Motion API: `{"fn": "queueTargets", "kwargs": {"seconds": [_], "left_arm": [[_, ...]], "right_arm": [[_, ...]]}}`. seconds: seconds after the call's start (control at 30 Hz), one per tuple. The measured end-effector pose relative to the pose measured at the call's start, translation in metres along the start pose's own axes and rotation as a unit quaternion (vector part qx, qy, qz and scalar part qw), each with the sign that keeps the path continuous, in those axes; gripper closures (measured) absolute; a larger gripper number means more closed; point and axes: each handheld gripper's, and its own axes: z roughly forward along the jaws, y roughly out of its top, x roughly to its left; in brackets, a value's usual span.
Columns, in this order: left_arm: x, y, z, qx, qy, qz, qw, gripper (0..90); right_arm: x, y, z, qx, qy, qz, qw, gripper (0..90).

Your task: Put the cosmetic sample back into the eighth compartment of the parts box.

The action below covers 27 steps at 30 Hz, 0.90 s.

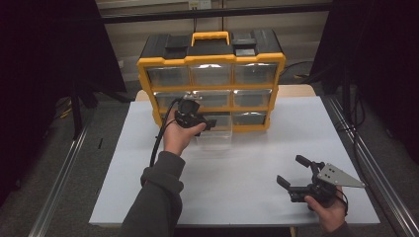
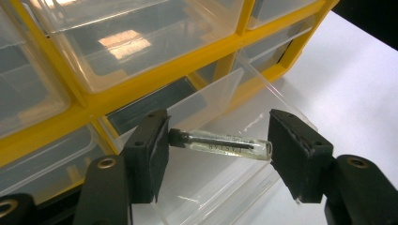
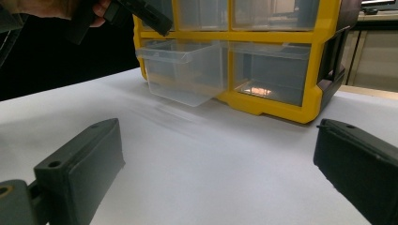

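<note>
Vial [image 2: 220,146] sits clamped end to end in my left tool [image 2: 218,145], above the pulled-out clear drawer [image 2: 225,93] of the yellow organizer [image 1: 211,59]. Dropping it in and shutting the drawer look left. My right tool [image 1: 296,175] hangs open and empty over the counter [image 1: 237,168].
</note>
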Motion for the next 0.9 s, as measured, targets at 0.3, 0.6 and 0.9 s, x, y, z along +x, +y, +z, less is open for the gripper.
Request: {"fn": "queueTargets", "kwargs": {"seconds": [0.3,0.6,0.9], "left_arm": [[-0.0032,-0.0005,0.0049,-0.001,0.001,-0.005,1.0000,39.9],[-0.0042,-0.0006,0.0080,0.003,0.007,-0.003,1.0000,40.0],[-0.0052,-0.0015,0.0105,0.003,0.007,-0.003,1.0000,39.9]], "right_arm": [[0.0002,0.0000,0.0006,-0.001,0.001,0.000,1.0000,1.1],[-0.0002,0.0000,0.0000,-0.001,0.001,-0.001,1.0000,1.1],[-0.0002,0.0002,-0.0002,-0.003,0.000,0.000,1.0000,1.1]]}}
